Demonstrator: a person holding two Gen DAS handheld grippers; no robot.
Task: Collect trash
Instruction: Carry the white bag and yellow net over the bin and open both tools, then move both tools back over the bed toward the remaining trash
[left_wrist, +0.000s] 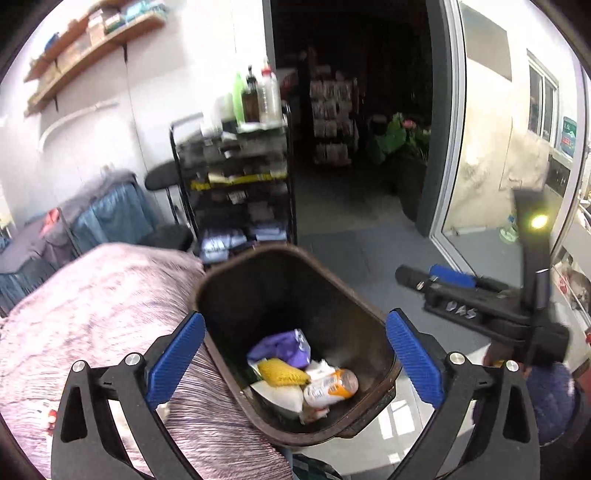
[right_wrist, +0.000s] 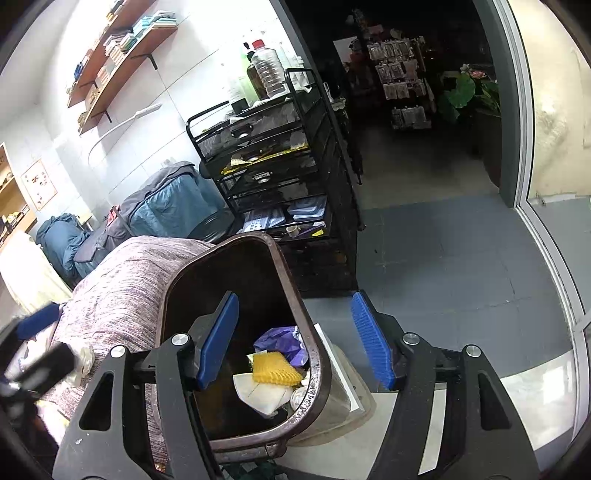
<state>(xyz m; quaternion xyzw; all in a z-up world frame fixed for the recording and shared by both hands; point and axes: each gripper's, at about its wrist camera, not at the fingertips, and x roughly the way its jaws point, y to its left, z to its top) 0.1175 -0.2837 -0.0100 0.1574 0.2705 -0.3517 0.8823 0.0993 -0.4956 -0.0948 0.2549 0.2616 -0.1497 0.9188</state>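
We have our left gripper spread wide above the brown trash bin, with the can, yellow packet and purple wrapper lying at its bottom. Our right gripper straddles the bin's right wall, jaws parted and apparently not pressing it. The bin looks tilted against the pinkish blanket, so a knock from either gripper could tip it and spill the trash.

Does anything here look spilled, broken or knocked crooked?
Nothing looks spilled. The trash bin does seem to lean against the bed's pink cover, though the fisheye lens may exaggerate that. Its rim looks scuffed and speckled. The rubbish, including a purple wrapper and a yellow piece, lies inside.
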